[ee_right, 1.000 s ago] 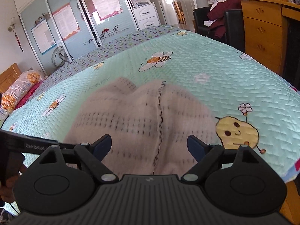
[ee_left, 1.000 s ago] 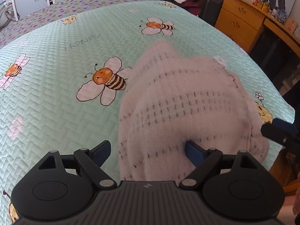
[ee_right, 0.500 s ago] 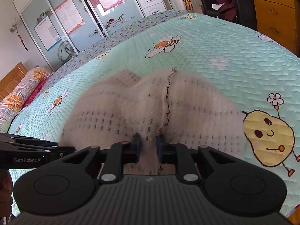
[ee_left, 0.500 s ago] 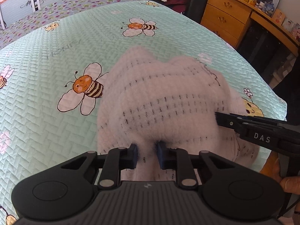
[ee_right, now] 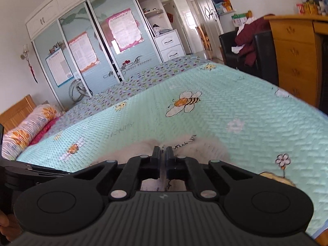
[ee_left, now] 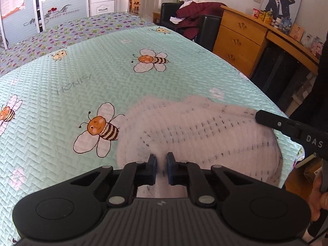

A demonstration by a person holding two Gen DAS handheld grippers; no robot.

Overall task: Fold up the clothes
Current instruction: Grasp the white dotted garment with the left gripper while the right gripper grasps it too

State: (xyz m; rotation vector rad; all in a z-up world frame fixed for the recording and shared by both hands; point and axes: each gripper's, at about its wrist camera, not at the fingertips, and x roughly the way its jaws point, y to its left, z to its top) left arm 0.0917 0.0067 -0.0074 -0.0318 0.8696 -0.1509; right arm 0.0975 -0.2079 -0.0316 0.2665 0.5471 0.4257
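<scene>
Since a second ago both pairs of jaws have gone from wide apart to pinching the near edge of the white knit garment (ee_left: 196, 131), which now bunches up off the bed instead of lying spread out. The left gripper (ee_left: 161, 162) is closing on a fold of it, its blue pads pressing the fabric between them. The right gripper (ee_right: 163, 153) is clamped almost together on a thin edge of the same garment. Rows of dark stitches run across the knit.

The right gripper's arm crosses the left view at the right and bears the letters "DAS". The garment lies on a mint quilted bedspread (ee_left: 61, 94) printed with cartoon bees and the faint word "HONEY". Beyond the bed, a sliding wardrobe (ee_right: 86, 47) carries pink-bordered posters and the words "SWEET WEDDING". A black chair (ee_left: 207, 30) heaped with dark red clothing and a wooden dresser (ee_left: 239, 39) stand beside the bed, with a framed portrait (ee_left: 280, 2) above.
</scene>
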